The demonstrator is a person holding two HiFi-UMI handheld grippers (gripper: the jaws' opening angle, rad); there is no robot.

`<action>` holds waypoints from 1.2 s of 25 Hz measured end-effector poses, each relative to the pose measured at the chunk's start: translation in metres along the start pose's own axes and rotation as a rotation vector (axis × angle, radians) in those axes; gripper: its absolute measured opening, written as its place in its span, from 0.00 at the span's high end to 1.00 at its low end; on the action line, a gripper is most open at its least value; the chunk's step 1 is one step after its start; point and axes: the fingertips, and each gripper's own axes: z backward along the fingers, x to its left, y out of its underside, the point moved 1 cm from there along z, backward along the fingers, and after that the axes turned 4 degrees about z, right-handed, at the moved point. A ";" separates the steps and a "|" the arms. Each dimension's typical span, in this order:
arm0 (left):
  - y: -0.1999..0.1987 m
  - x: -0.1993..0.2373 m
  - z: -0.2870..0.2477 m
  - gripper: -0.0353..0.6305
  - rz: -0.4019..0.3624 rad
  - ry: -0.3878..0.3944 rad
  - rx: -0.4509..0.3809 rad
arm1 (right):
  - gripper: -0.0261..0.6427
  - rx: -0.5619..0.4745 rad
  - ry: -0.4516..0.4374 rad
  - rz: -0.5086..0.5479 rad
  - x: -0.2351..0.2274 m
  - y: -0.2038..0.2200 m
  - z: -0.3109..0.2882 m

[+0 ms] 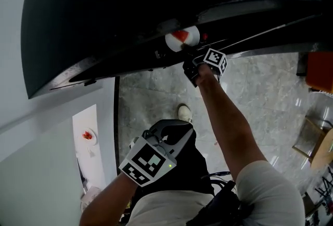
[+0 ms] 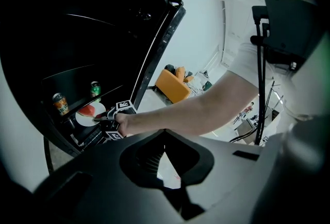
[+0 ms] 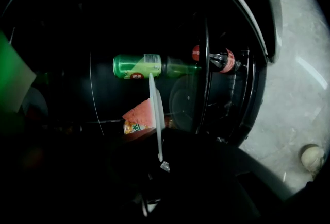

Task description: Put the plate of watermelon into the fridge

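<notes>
A white plate [image 1: 182, 38] with a red watermelon slice [image 3: 139, 112] is held level inside the dark open fridge [image 1: 130, 7], just over a shelf. My right gripper [image 1: 193, 68] is shut on the plate's near rim [image 3: 158, 145]; in the right gripper view the plate stands edge-on between the dark jaws. The left gripper view shows the plate [image 2: 91, 113] and my right gripper [image 2: 109, 118] at the fridge shelf. My left gripper [image 1: 176, 132] hangs low by the person's waist, shut and empty, and its closed jaws fill the foreground of its own view [image 2: 165, 138].
In the fridge lie a green can [image 3: 138, 66], an orange can [image 3: 132, 127] and a cola bottle [image 3: 216, 59]. The fridge door [image 2: 160, 48] stands open. An orange chair [image 2: 172, 84] sits on the marble floor behind. The person's shoe [image 1: 184, 112] is below the fridge.
</notes>
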 end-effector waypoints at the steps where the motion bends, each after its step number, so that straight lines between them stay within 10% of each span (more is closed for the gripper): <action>1: -0.001 0.002 -0.001 0.93 -0.003 0.003 0.001 | 0.92 -0.005 -0.002 -0.003 0.000 -0.001 -0.003; 21: 0.004 0.018 -0.005 0.93 0.018 0.020 0.020 | 0.90 -0.025 0.017 0.041 -0.006 -0.014 -0.034; 24: 0.006 0.014 -0.005 0.93 0.033 0.023 0.023 | 0.61 -0.017 -0.005 0.099 0.004 -0.012 -0.034; 30: 0.010 0.007 -0.010 0.93 0.050 0.035 0.028 | 0.54 0.044 0.042 0.331 0.014 -0.008 -0.029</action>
